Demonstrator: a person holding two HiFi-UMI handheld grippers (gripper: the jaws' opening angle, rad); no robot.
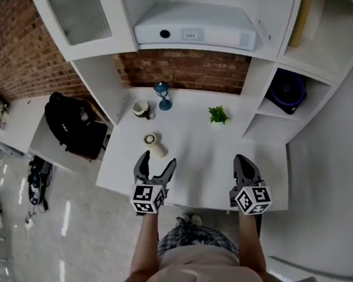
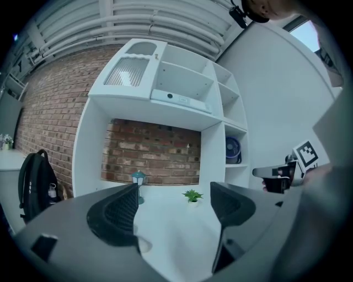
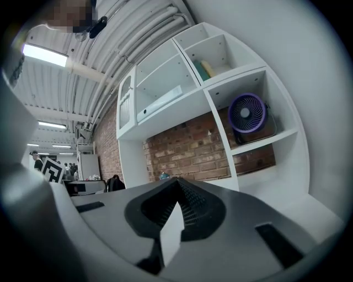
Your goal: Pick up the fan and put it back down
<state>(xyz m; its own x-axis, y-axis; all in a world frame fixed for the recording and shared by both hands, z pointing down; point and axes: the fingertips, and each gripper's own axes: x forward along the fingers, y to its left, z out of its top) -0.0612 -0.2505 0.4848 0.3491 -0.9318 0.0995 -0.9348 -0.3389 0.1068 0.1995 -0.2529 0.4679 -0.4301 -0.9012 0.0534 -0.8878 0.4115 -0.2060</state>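
Observation:
A purple round fan [image 1: 288,90] stands in a shelf cubby at the right of the white desk [image 1: 226,158]; it also shows in the right gripper view [image 3: 247,113] and the left gripper view [image 2: 232,150]. My left gripper [image 1: 157,163] hovers over the desk's front left, open, with nothing between its jaws [image 2: 174,206]. Over the desk's front right, my right gripper [image 1: 244,162] is shut on nothing [image 3: 176,204]. Both grippers are well short of the fan. A small cream object with a round head [image 1: 154,144] lies just beyond the left gripper.
At the desk's back are a mug [image 1: 142,109], a blue lantern [image 1: 163,96] and a small green plant [image 1: 218,114]. A white box device [image 1: 195,27] sits on the upper shelf. On a side table to the left rests a black backpack [image 1: 75,124].

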